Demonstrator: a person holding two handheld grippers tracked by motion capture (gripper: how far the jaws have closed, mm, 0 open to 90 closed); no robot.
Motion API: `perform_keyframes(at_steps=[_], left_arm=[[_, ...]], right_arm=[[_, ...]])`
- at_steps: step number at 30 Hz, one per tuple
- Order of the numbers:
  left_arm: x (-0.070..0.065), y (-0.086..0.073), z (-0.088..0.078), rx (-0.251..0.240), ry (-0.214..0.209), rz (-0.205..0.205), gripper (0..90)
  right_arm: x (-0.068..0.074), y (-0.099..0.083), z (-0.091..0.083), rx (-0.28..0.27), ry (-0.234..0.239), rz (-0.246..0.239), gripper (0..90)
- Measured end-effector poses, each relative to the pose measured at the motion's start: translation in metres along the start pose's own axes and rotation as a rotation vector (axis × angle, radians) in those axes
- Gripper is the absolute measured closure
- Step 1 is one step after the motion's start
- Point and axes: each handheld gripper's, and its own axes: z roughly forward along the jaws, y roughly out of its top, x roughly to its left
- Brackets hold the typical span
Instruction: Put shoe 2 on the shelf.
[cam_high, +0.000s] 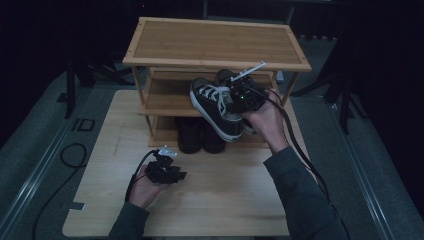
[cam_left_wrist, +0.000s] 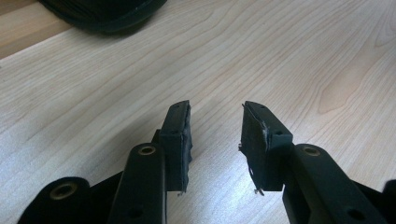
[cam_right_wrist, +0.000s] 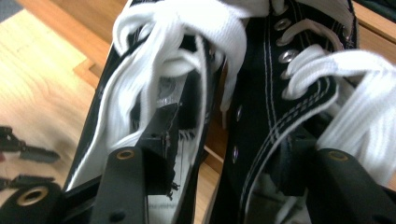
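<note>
While your right gripper (cam_high: 239, 98) stands with its jaws wide at the front edge of the rack's (cam_high: 215, 64) middle shelf, one jaw inside the near sneaker (cam_high: 215, 107) and one inside its partner (cam_right_wrist: 289, 93), neither pad presses on the canvas. That near sneaker overhangs the shelf edge with its toe tilted down; withdraw carelessly and a jaw may snag a lace (cam_right_wrist: 154, 70) and drag it off. Your left gripper (cam_left_wrist: 215, 140) rests half open and empty over the tabletop's (cam_high: 220, 185) near left corner. How much sole rests on the shelf is hidden, and the dark shoes (cam_high: 200, 135) below are hard to make out.
</note>
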Motion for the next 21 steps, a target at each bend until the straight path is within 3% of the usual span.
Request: perform_keyframes(at_steps=[2,6,13,17,21], left_arm=[[-0.001,0.001,-0.001,-0.002,0.000,0.003,62.8],[-0.002,0.004,-0.004,-0.011,0.002,0.009,62.7],[-0.004,0.012,-0.011,-0.026,0.008,0.023,62.7],[-0.006,0.018,-0.013,-0.029,0.012,0.032,62.8],[-0.008,0.023,-0.013,-0.030,0.012,0.042,62.8]], right_arm=[[-0.001,-0.001,-0.002,0.000,0.002,-0.016,44.0],[-0.002,-0.003,-0.007,-0.025,0.028,-0.019,44.8],[-0.007,-0.005,-0.018,-0.053,0.050,-0.067,44.4],[-0.010,-0.008,-0.027,-0.070,0.063,-0.099,53.6],[-0.012,-0.010,-0.038,-0.101,0.126,-0.106,60.6]])
